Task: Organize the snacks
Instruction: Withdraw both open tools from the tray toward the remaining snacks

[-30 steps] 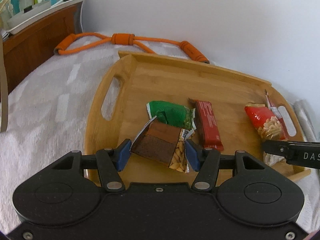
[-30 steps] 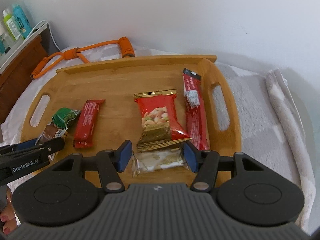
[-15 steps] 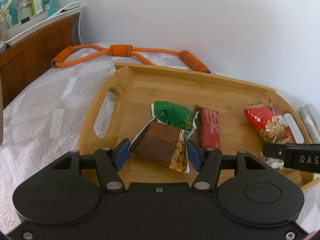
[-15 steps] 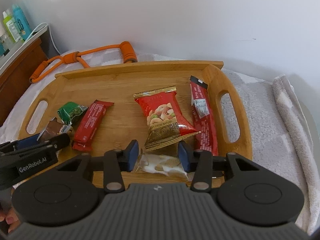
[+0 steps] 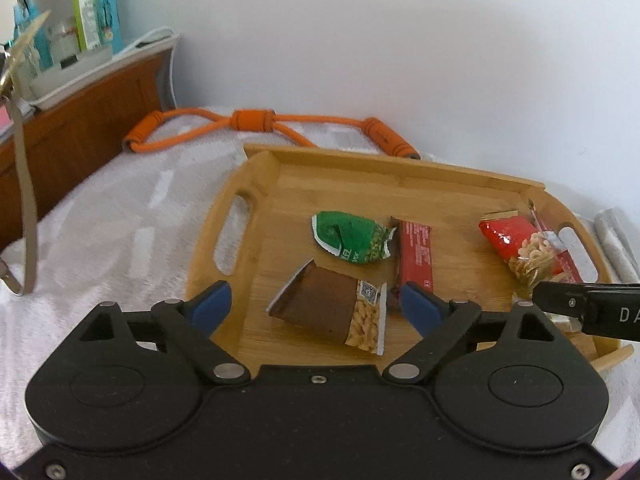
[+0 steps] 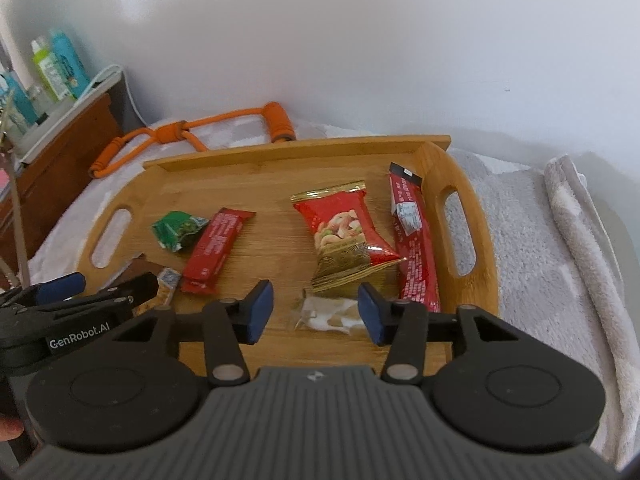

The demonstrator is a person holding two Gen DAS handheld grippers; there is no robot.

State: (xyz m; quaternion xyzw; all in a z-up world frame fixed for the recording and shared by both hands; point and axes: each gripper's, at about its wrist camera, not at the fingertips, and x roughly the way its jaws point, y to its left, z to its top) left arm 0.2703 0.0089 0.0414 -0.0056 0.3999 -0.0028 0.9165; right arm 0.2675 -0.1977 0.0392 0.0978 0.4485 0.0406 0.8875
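Presently, my stock on the wooden tray, clock directions read from each wrist view:

Tray: the wooden tray (image 6: pixel 456 160) rests on a pale towel-like cover (image 6: pixel 516 216), a cut-out handle at each short end.

Left gripper: my left gripper (image 5: pixel 314 306) has its blue pads spread wide, clamped on nothing; the brown peanut packet (image 5: pixel 320 308) lies on the tray floor between them, clear of both pads as far as I can tell.

Right gripper: my right gripper (image 6: pixel 314 312) is likewise open, pads apart; the clear packet (image 6: pixel 328 316) lies between them at the tray's near edge, and I cannot tell whether the right pad touches it.

Green packet: crumpled green packet (image 5: pixel 352 236), at 12 o'clock from the brown peanut packet, just beside it.

Short red bar: short red bar (image 5: pixel 416 256), at 2 o'clock from the brown packet, its near end just behind my left gripper's right pad.

Red nut bag: red nut bag (image 6: pixel 344 232), at 12 o'clock from the clear packet, its gold end overlapping that packet's far edge.

Long red bar: long red bar (image 6: pixel 412 240), at 3 o'clock from the nut bag, touching it, alongside the right-hand handle.

Beyond the tray: orange exercise band (image 5: pixel 256 120) at 11 o'clock on the cover, against the wall.

Far left: wooden cabinet (image 5: pixel 80 112) at 10 o'clock, bottles (image 5: pixel 96 12) on top.
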